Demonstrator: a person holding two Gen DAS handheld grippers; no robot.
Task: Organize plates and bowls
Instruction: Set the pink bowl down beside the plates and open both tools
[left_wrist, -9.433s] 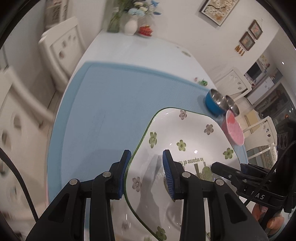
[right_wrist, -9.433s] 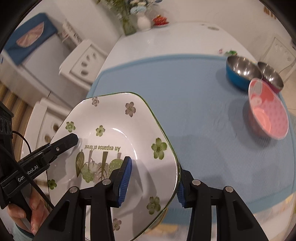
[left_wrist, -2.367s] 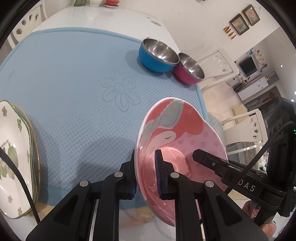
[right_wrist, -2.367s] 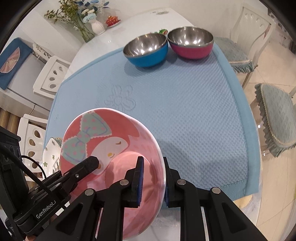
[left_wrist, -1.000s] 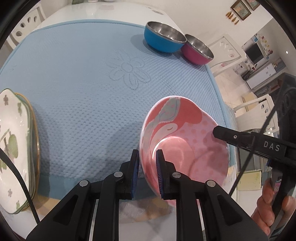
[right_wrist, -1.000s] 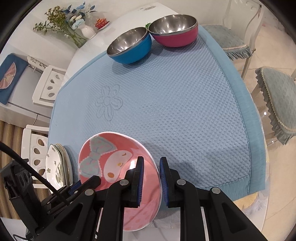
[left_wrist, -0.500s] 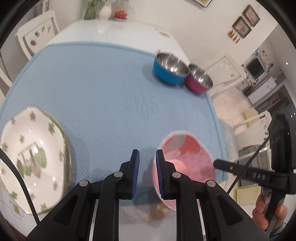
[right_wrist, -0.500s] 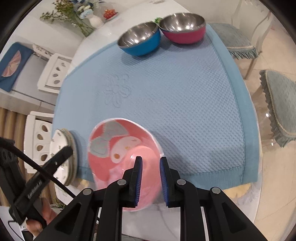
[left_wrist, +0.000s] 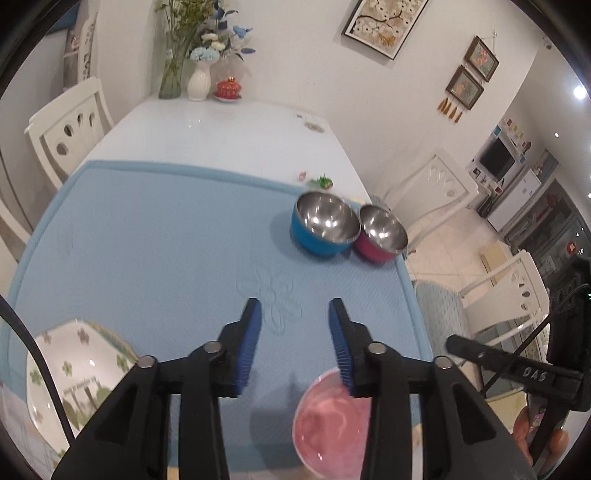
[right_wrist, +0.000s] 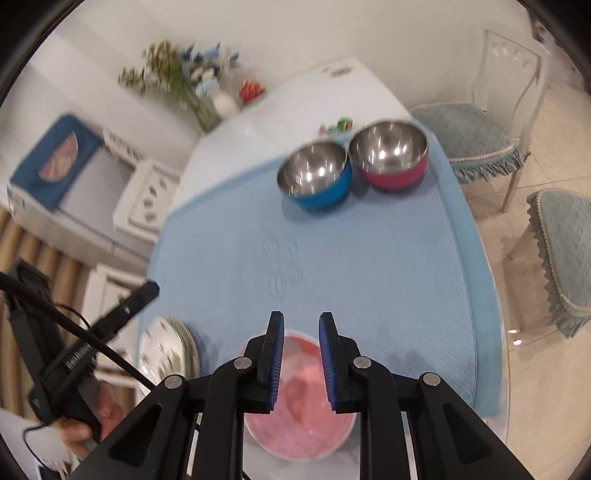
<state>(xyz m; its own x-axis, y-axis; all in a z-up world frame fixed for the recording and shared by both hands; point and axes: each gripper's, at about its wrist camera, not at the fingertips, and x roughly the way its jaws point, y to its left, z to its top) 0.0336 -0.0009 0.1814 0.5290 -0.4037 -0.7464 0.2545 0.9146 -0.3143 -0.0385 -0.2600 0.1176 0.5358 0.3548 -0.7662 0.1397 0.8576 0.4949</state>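
Light-blue dotted-weave table mat (left_wrist: 155, 236) with embossed flower motif. Blue-walled steel bowl (left_wrist: 325, 229); magenta-walled steel bowl (left_wrist: 380, 234). Pink shallow plastic bowl (right_wrist: 295, 432). White square plate (left_wrist: 70, 373): green flowers, green rim.

"DAS" — printed on the right gripper (left_wrist: 532, 373).

Blue mat (left_wrist: 155, 236), flower vase (left_wrist: 199, 79), white chair (left_wrist: 66, 129)

claw (left_wrist: 294, 341) — black arms | blue ribbed pads | silver screws
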